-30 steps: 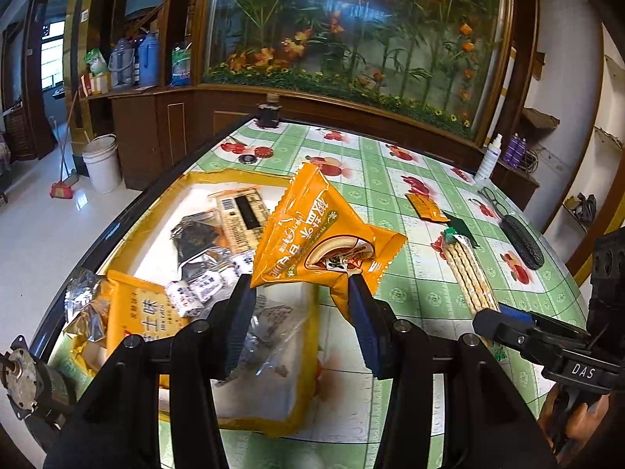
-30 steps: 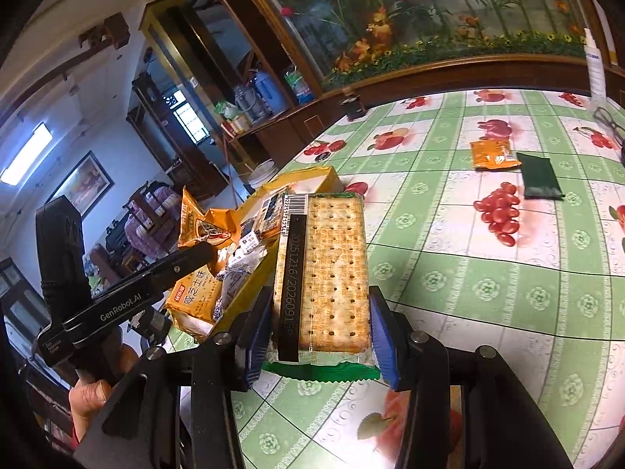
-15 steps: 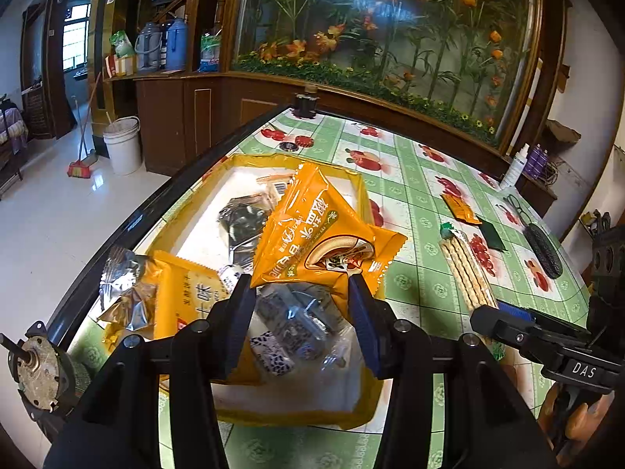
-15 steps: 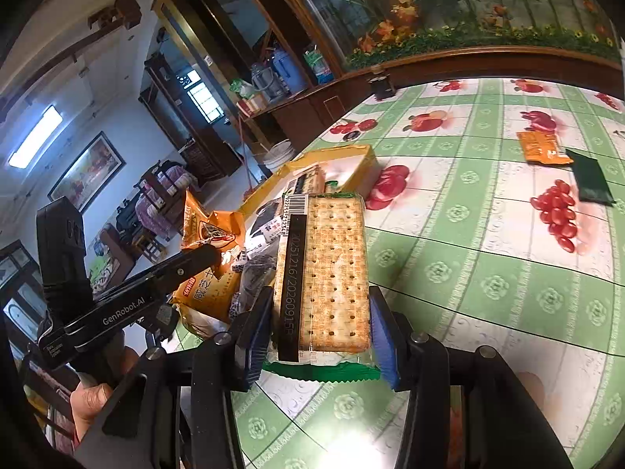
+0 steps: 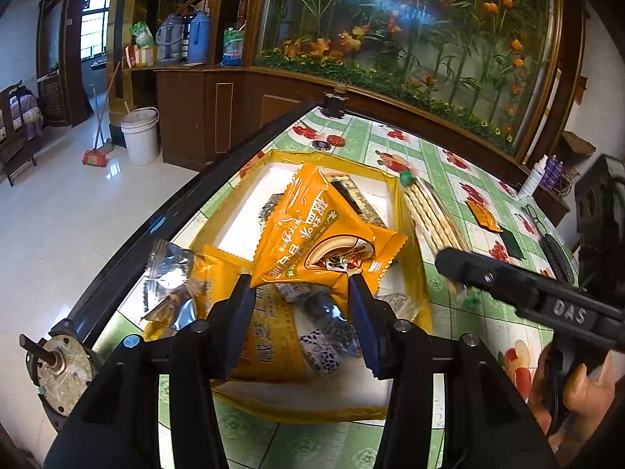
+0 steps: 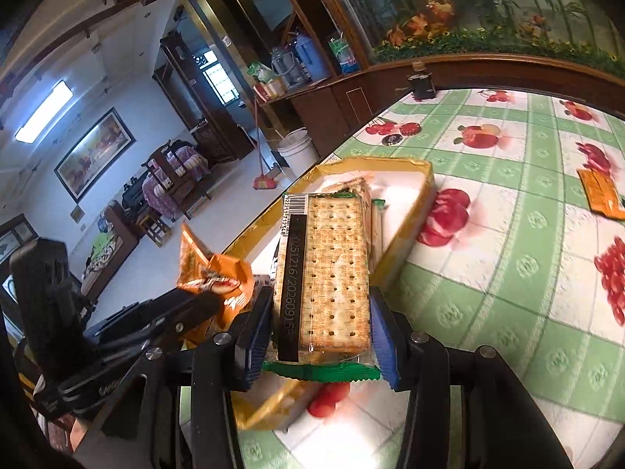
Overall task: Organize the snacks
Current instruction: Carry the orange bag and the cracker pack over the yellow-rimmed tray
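Left wrist view: left hand-held gripper (image 5: 299,306) is clamped on an orange snack packet (image 5: 318,240) above the yellow tray (image 5: 412,242). Right hand-held gripper (image 6: 318,326) is clamped on a cracker pack (image 6: 326,275), held over the tray's edge above the tabletop (image 6: 508,273).

One yellow tray (image 5: 392,185), two cracker packs (image 6: 324,273), two thermoses (image 5: 197,37).

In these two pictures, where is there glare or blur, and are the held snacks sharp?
Left wrist view: window glare on the floor, reflections on the glass panel; orange snack bag sharp. Right wrist view: cracker pack sharp, date code readable; tablecloth and orange packet smeared; ceiling light overexposed. Both show fisheye bending.
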`<state>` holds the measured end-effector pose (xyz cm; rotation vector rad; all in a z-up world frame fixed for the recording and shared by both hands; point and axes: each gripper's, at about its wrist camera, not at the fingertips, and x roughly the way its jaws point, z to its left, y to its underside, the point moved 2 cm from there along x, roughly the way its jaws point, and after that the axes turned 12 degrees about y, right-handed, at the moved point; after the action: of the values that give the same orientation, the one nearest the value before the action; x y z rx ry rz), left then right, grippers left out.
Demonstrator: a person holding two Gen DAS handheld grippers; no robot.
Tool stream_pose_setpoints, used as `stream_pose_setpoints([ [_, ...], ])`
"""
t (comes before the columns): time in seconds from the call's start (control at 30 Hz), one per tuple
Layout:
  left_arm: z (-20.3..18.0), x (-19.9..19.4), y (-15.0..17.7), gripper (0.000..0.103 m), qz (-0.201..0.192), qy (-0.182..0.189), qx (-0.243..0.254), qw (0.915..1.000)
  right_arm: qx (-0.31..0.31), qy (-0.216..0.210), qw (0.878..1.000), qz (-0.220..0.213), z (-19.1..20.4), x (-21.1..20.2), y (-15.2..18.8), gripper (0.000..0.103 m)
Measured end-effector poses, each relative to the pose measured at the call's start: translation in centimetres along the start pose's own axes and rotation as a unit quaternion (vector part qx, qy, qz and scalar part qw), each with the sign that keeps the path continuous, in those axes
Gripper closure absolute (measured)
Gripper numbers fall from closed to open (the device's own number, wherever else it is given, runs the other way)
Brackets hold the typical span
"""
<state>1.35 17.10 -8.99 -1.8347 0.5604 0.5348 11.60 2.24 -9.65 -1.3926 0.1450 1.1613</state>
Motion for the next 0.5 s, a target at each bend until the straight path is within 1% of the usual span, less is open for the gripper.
stream_pose_setpoints([
  [0.13, 0.9, 0.2, -0.4, 0.056, 0.003, -0.003, -0.010, 0.9999, -0.011, 0.011, 1.000, 0.005, 0.9, 2.0, -1.3, 0.056],
  [0.27, 1.3, 0.8, -1.3, 0.056, 0.005, -0.004, -0.009, 0.9999, -0.018, 0.028, 0.999, 0.011, 1.1, 3.8, -2.5, 0.056],
  [0.5, 1.2, 2.8, -2.2, 0.056, 0.018, -0.004, -0.003, 0.9998, -0.022, 0.044, 0.999, 0.017, 1.2, 5.7, -4.3, 0.056],
])
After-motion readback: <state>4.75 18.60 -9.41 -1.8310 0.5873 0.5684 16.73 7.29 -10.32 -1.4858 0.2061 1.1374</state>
